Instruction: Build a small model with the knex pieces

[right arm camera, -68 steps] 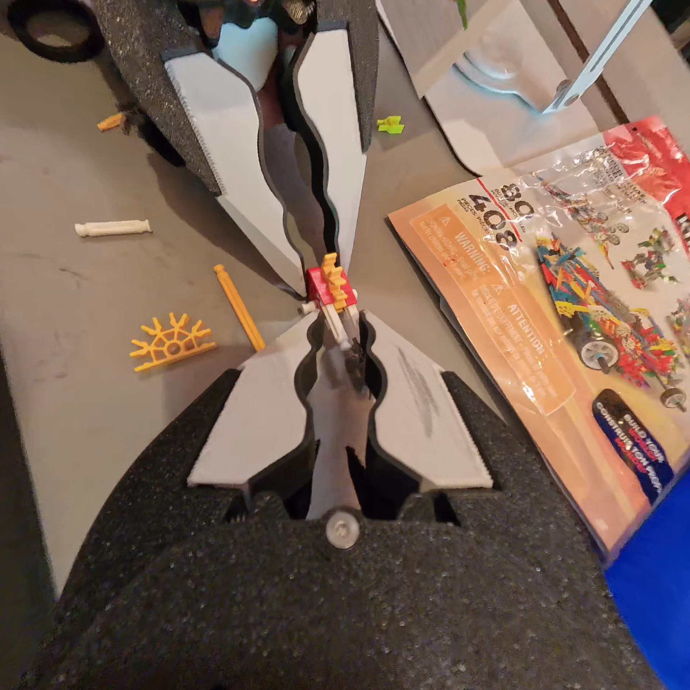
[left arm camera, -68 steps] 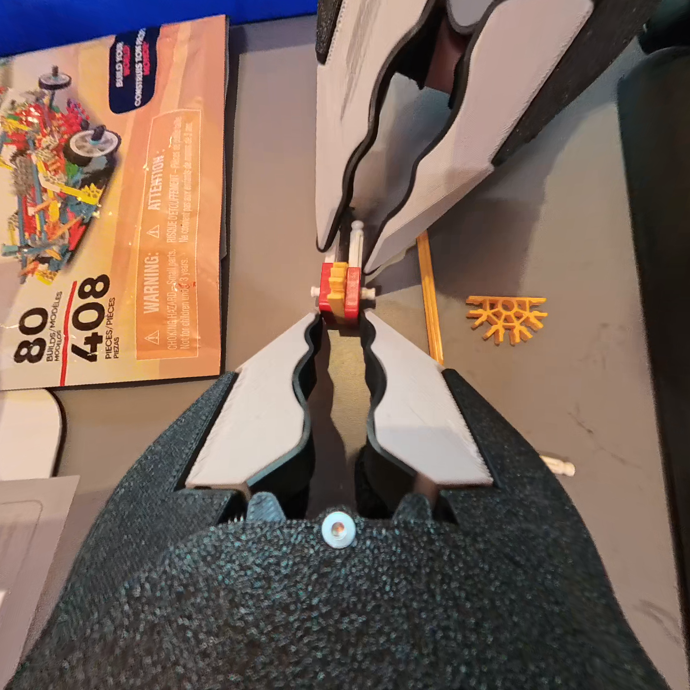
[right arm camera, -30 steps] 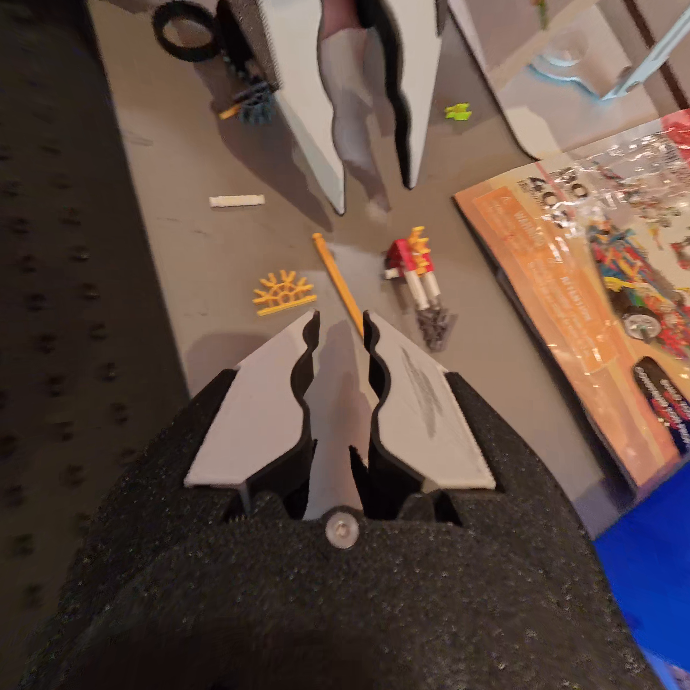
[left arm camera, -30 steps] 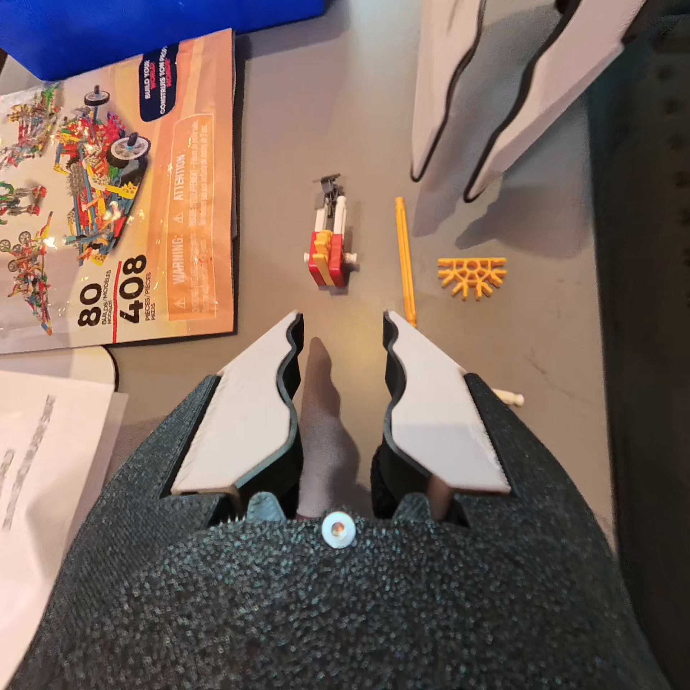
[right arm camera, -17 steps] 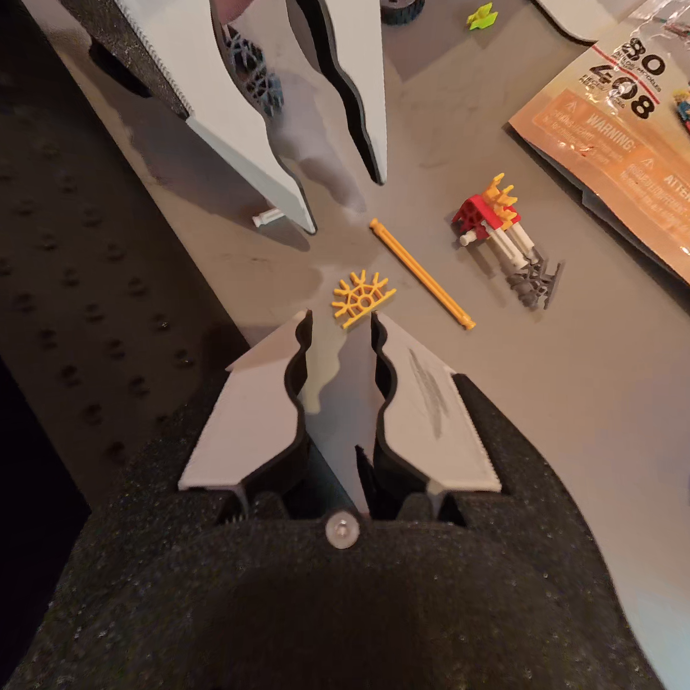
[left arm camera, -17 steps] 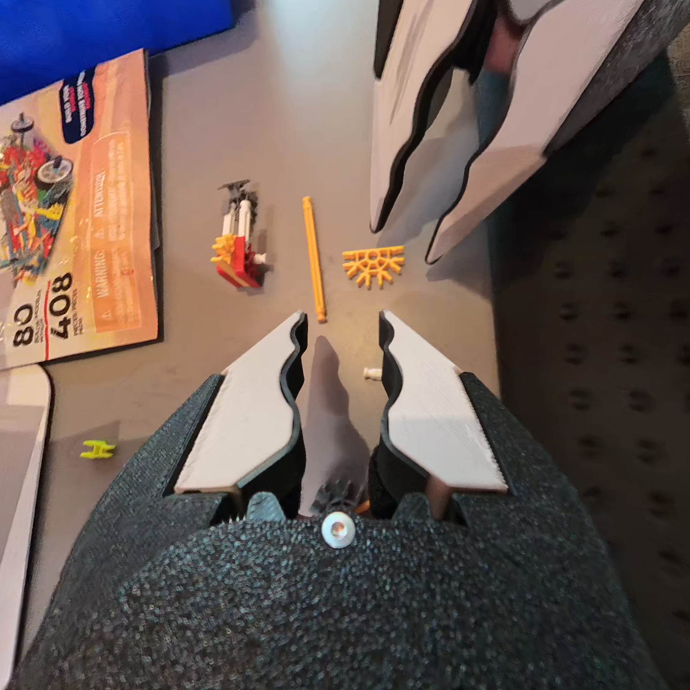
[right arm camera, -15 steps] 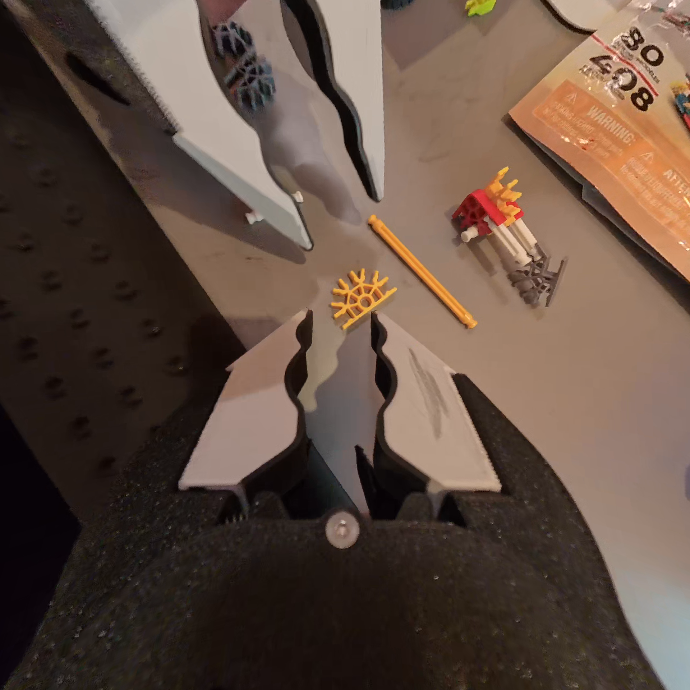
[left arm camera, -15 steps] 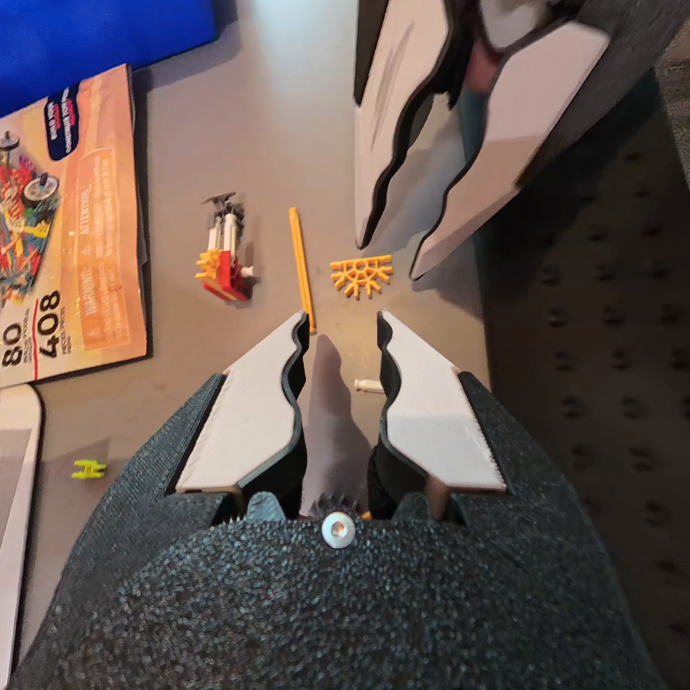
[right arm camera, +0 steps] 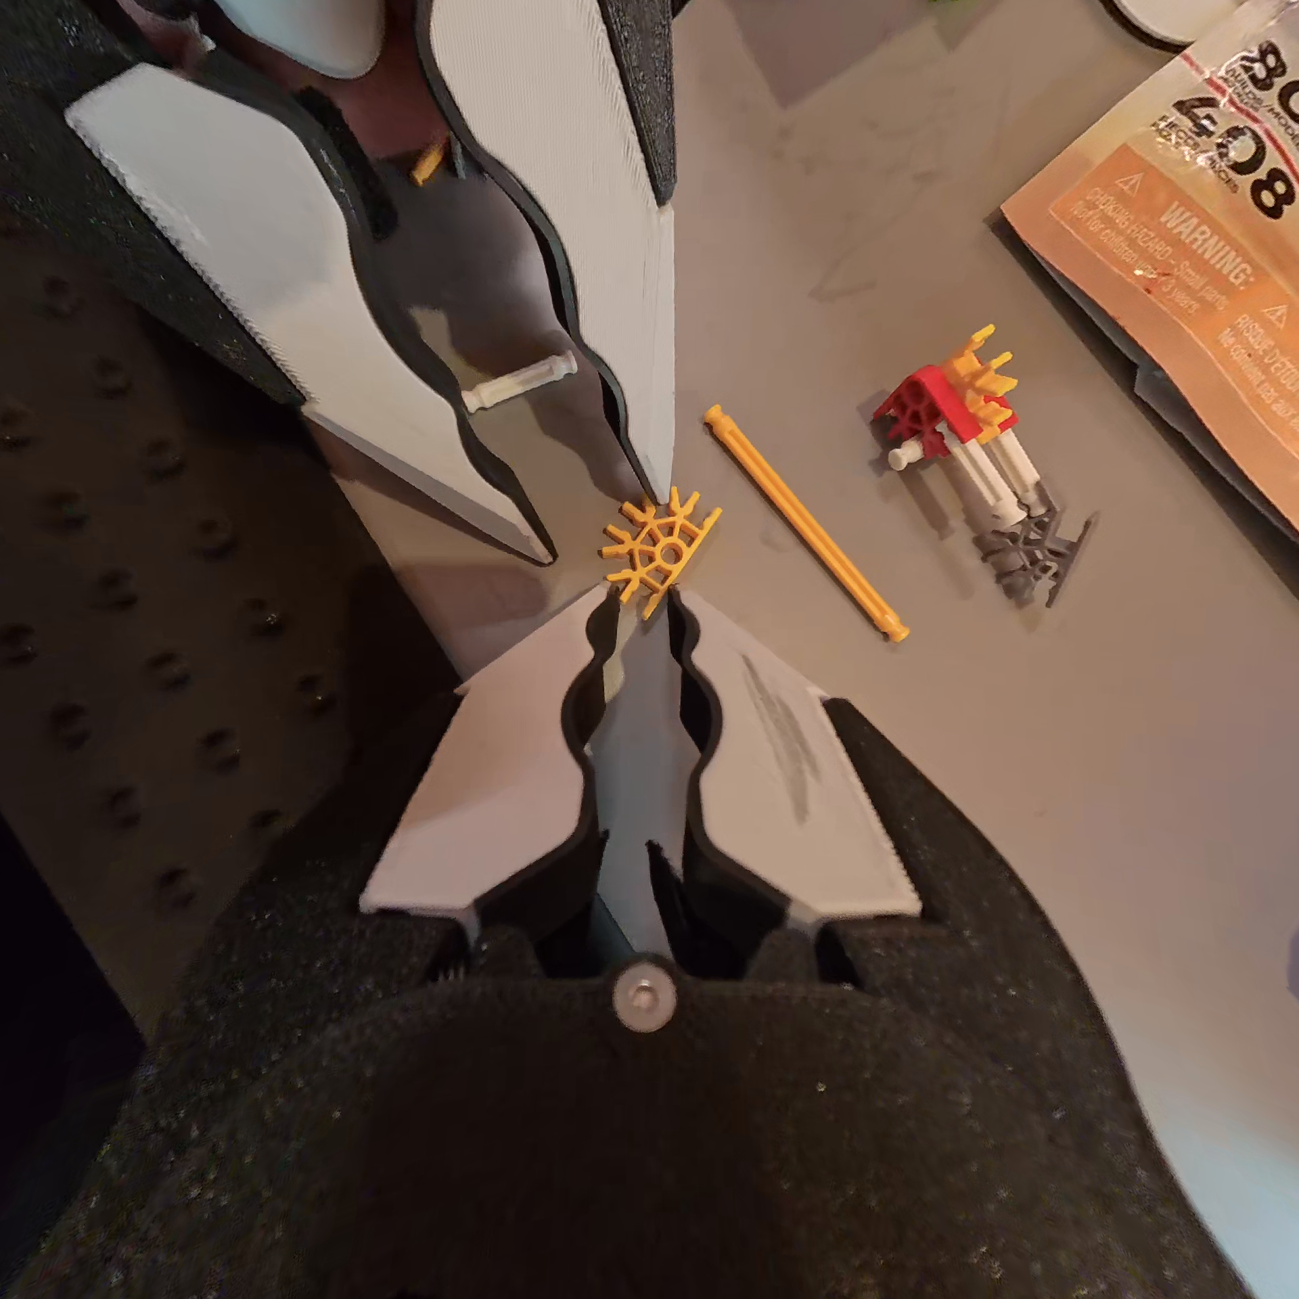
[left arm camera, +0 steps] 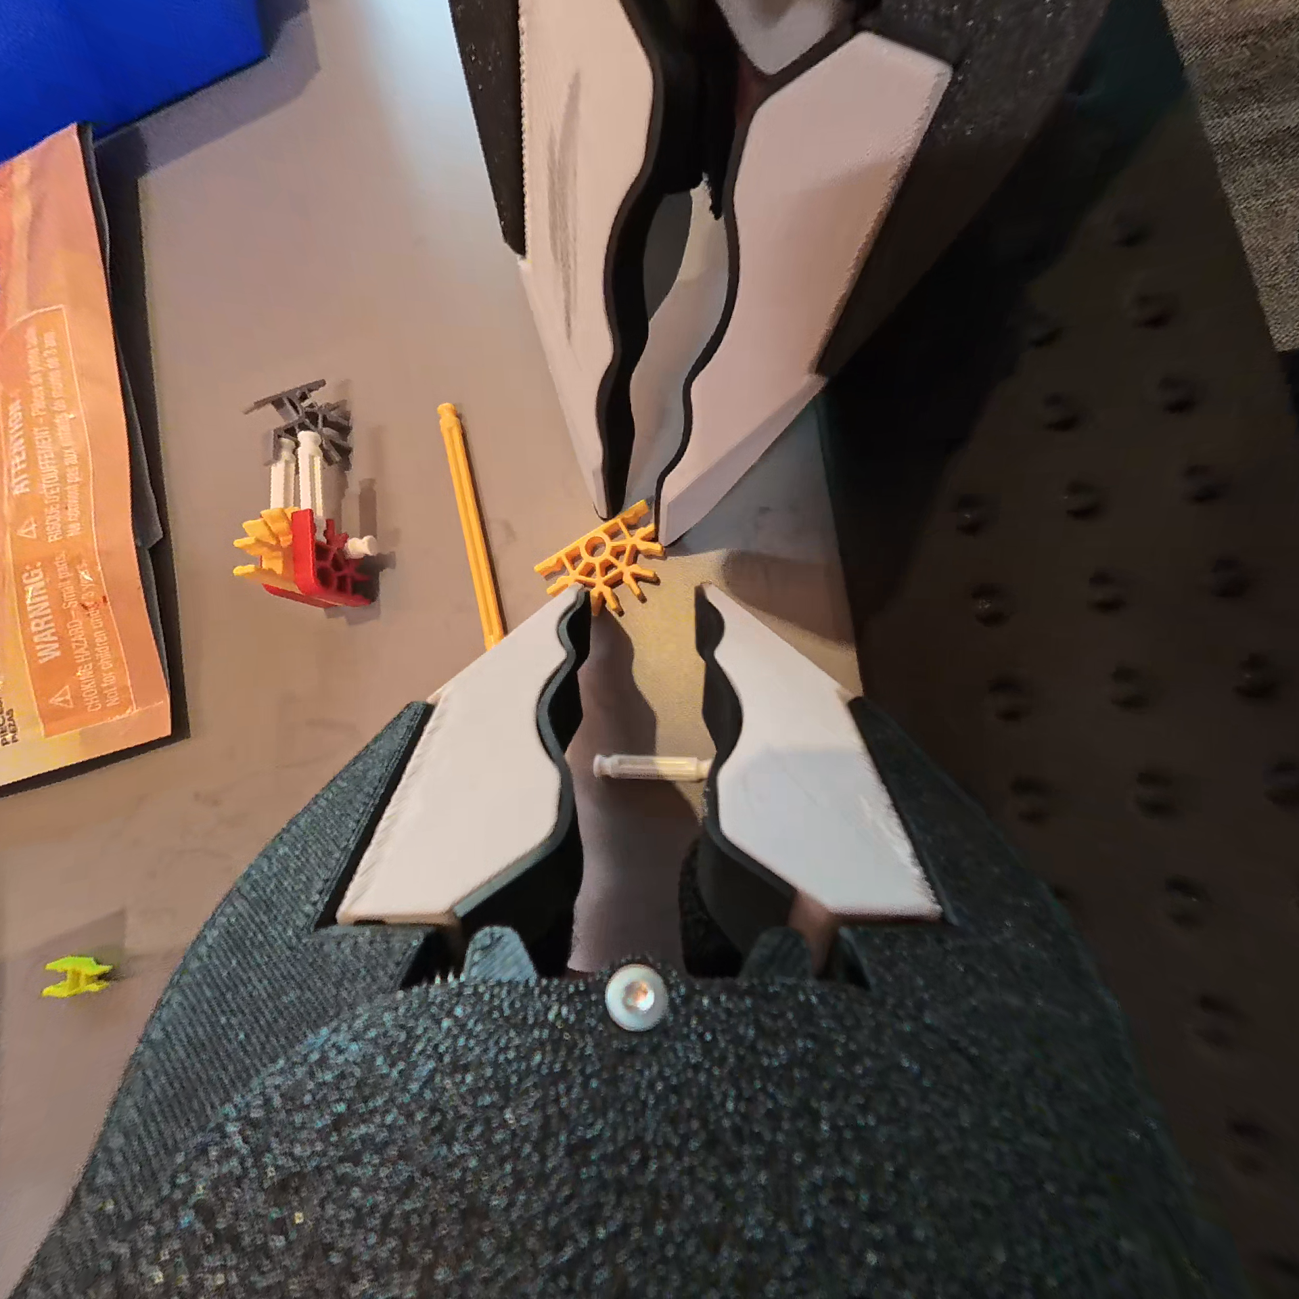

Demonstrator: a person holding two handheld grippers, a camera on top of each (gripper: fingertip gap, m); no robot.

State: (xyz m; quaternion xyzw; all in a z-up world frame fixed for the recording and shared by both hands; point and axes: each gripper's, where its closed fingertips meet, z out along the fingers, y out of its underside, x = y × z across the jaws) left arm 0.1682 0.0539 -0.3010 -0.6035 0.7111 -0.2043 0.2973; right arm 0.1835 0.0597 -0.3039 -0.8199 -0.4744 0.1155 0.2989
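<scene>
Presently listed: yellow fan connector, laid on the counter between both sets of tips. Right hand-held gripper: fingers set narrowly about its near prong; clamping cannot be told. Left hand-held gripper: fingers apart, one tip beside the connector, white rod seen between them.

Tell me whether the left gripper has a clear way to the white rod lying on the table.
Probably yes. The left gripper is open and the white rod lies crosswise on the grey table between its fingers, nothing over it. The right gripper is at the yellow connector just ahead.
</scene>
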